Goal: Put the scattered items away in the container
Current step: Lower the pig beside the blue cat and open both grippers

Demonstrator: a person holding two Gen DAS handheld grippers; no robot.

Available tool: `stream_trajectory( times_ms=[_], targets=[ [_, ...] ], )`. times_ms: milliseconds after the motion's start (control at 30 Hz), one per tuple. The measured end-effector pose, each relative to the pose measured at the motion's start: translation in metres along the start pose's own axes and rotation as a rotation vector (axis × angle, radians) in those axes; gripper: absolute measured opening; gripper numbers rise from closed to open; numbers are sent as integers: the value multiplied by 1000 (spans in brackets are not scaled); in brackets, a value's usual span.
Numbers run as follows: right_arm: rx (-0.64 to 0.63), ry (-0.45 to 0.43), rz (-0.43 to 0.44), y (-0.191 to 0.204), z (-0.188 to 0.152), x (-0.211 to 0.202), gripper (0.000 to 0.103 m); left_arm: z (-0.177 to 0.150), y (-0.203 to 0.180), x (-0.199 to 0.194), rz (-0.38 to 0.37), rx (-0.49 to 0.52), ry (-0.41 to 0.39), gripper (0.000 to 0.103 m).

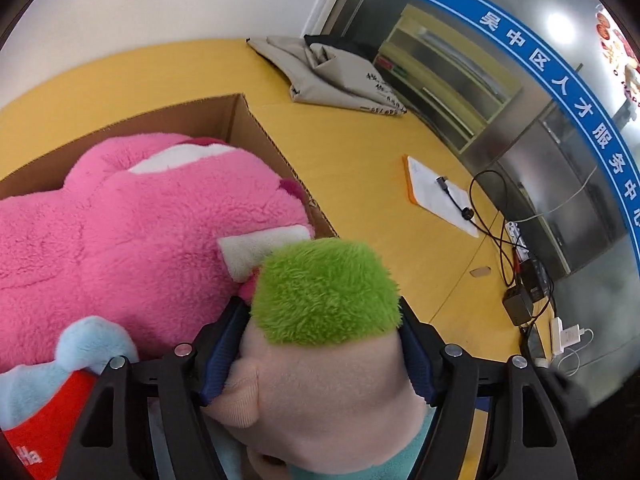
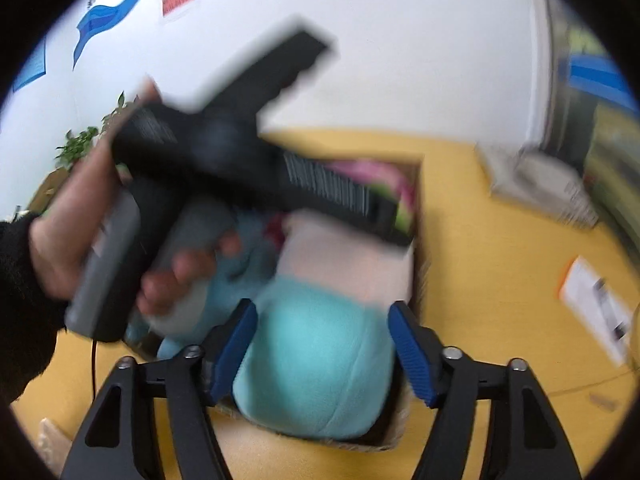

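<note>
The left gripper (image 1: 324,344) has its blue-padded fingers (image 1: 224,348) pressed against both sides of a plush doll's (image 1: 320,360) peach head, just below its tuft of bright green hair, so it is pinching the doll. The doll's teal body hangs below the head, toward the camera. The doll sits at the near corner of an open cardboard box (image 1: 276,148).

In the right wrist view, which is blurred, the right gripper (image 2: 324,344) is spread either side of the doll's teal body (image 2: 316,368). The left pad lies against the plush; the right pad shows a small gap, so I cannot tell whether it is gripping. Above it, a person's hand (image 2: 80,240) in a dark sleeve grasps the grey handle of the other gripper, whose black body crosses in front of the box.

Inside the box a large pink plush bear (image 1: 140,224) fills most of the space. A pale blue and red soft toy (image 1: 52,392) lies at its near edge, to the left of the doll.

The box stands on a yellow table (image 1: 360,152). Further off on the table lie a folded grey cloth bag (image 1: 328,76), a white notepad with an orange edge (image 1: 436,192), and black cables and chargers (image 1: 520,292). Behind are a white wall and glass panels with a blue band of Chinese lettering.
</note>
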State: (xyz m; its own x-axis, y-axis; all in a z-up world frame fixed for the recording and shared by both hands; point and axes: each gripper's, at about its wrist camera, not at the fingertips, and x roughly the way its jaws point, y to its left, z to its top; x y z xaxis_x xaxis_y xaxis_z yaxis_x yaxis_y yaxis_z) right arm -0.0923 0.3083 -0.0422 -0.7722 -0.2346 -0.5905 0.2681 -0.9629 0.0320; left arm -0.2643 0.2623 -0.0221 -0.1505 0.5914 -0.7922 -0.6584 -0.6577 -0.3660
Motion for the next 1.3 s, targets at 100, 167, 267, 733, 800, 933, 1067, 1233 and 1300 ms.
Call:
stream_trajectory(
  times_ms=[100,167,267,733,800,933,1067,1233,1300],
  targets=[
    [-9,49,-12,-1,4,12,42,5,-4,2,20,0,25,77],
    [15,85,-5,-2,-5,24,42,4,-7,-4,33,14,26,76],
    [58,90,9,-6,-8,25,42,0,-11,-29,19,24,-45,74],
    [152,77,-36,-24,-10,18,53,1,-9,-9,115,-47,-19,82],
    [147,53,-52,-20,-9,1,58,-2,-16,-26,130,-32,-57,81],
    [152,-2,-56,-3,-16,-42,74,-29,-26,-91,68,-18,-161,85],
    [184,-29,-5,-6,-25,-70,79,-87,-29,-175,66,23,-278,98],
    [162,-17,22,21,-44,-98,80,-194,-37,-253,155,5,-324,101],
    [150,-6,42,35,-51,-105,80,-236,-34,-274,198,-30,-330,101]
  ],
)
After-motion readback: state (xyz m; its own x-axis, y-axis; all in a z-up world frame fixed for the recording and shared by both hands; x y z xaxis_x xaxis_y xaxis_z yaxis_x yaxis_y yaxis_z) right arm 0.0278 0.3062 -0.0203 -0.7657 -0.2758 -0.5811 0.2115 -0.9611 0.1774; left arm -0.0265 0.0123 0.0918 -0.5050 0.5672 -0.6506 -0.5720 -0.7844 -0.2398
